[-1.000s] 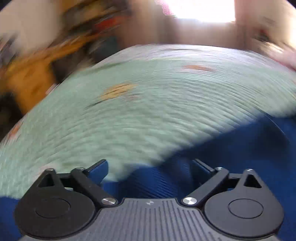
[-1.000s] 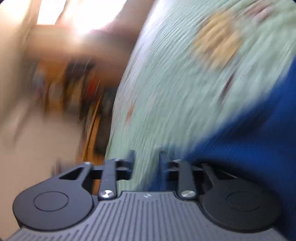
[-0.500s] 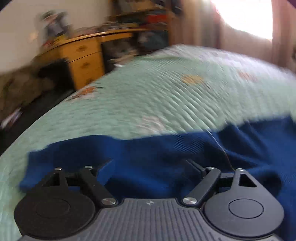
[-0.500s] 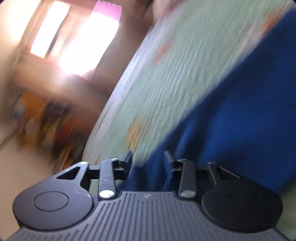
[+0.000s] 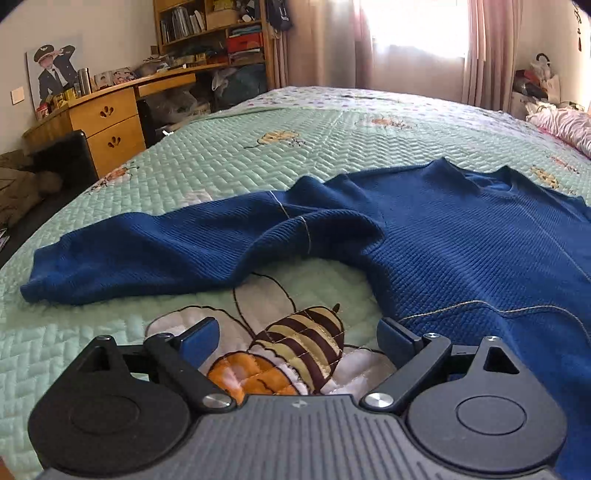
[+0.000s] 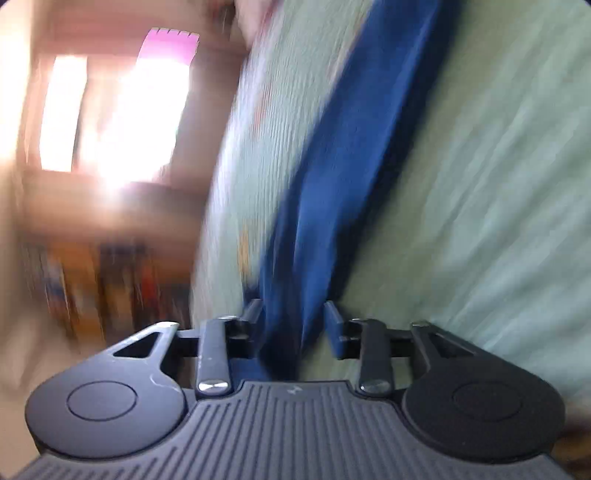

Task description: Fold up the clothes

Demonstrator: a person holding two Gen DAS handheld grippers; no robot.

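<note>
A blue knit sweater lies flat on the green quilted bed, its collar at the far side. One long sleeve stretches out to the left. My left gripper hovers over a bee patch just in front of the sweater; its jaws are opening and nothing is between them. In the blurred right wrist view, a strip of the blue sweater runs up from between the fingers of my right gripper. Those jaws are opening, and the right pad stands clear of the cloth.
A wooden desk with drawers and a dark chair stand past the bed's left edge. A bookshelf and a curtained window are behind. Pink bedding lies at the far right.
The left gripper has drawn back off the sweater and now sits over the bee patch. The right gripper's jaws have widened, and the sweater has narrowed to a strip in its view.
</note>
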